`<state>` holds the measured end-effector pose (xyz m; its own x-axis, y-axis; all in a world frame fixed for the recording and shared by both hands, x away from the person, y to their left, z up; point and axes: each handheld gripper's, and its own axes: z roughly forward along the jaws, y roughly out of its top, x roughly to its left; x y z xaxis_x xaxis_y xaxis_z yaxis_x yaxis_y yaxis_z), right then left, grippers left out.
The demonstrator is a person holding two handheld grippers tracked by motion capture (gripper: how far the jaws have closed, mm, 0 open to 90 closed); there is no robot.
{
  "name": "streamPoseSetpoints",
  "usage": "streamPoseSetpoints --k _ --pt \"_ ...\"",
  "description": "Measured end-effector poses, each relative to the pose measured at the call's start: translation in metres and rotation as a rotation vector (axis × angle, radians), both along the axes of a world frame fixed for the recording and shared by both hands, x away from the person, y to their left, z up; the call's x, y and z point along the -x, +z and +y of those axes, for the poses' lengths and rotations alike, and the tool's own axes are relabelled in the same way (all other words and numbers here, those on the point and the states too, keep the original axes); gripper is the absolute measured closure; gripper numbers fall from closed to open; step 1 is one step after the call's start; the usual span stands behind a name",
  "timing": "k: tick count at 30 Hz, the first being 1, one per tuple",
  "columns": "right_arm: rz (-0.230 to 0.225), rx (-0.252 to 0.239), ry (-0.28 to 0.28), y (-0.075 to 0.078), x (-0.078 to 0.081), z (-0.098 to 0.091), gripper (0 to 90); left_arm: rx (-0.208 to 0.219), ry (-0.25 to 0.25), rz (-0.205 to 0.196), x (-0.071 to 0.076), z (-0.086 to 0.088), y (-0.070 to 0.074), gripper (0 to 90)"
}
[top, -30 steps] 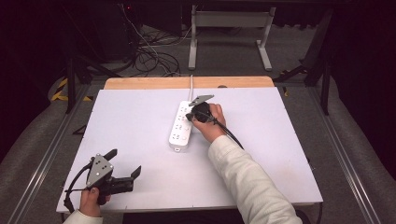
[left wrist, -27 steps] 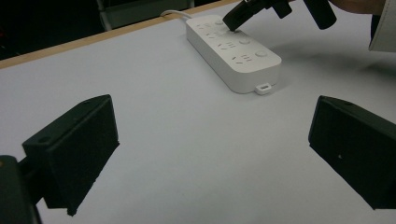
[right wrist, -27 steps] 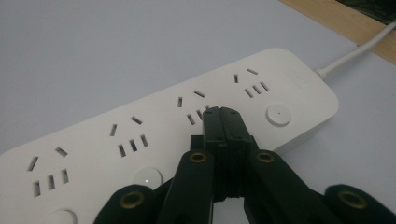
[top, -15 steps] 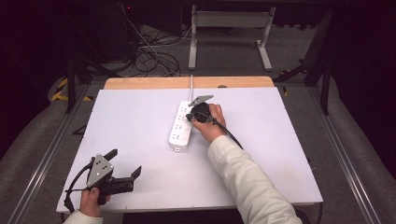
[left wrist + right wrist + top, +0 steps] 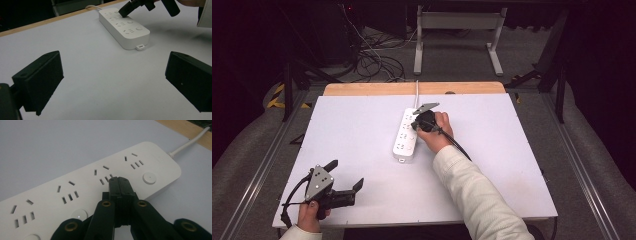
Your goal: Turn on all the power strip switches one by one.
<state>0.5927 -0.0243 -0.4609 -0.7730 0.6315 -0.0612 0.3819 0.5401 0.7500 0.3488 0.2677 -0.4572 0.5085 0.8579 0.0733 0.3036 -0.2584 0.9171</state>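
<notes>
A white power strip (image 5: 404,135) with several sockets and round buttons lies lengthwise in the middle of the white table, its cord running off the far edge. My right gripper (image 5: 416,123) is shut with nothing between its jaws, and its joined tips rest on the strip (image 5: 82,187) near the second socket from the cord end; the tips (image 5: 119,180) sit beside a round button (image 5: 149,178). My left gripper (image 5: 346,176) is open and empty near the table's front left corner, pointing toward the strip (image 5: 123,26), and my right gripper (image 5: 124,12) shows at the strip's far end.
The table (image 5: 362,130) has a wooden strip (image 5: 377,89) along its far edge. Beyond it are cables on the floor (image 5: 377,62) and a metal stand (image 5: 457,35). Rails run along both sides of the table.
</notes>
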Motion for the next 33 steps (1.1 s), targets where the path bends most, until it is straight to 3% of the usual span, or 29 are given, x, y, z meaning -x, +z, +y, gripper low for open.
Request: streamPoseSetpoints --k 19,26,27,28,33 --pt "0.032 -0.003 -0.028 0.001 -0.001 0.001 90.0 -0.001 -0.003 0.002 0.0 0.0 0.0 1.9" --pt "0.002 -0.021 -0.019 0.003 0.001 0.002 90.0 0.005 -0.002 0.004 0.0 0.001 0.0 1.9" --pt "-0.002 -0.029 -0.012 0.004 0.001 0.002 90.0 0.001 -0.003 0.001 0.0 0.002 0.0 1.9" --pt "-0.035 -0.067 -0.01 0.01 0.003 0.002 90.0 0.007 -0.002 0.003 0.0 0.002 0.0 1.9" --pt "-0.058 -0.1 -0.011 0.021 0.004 0.001 90.0 0.009 -0.002 0.005 0.0 0.001 0.0 1.9"
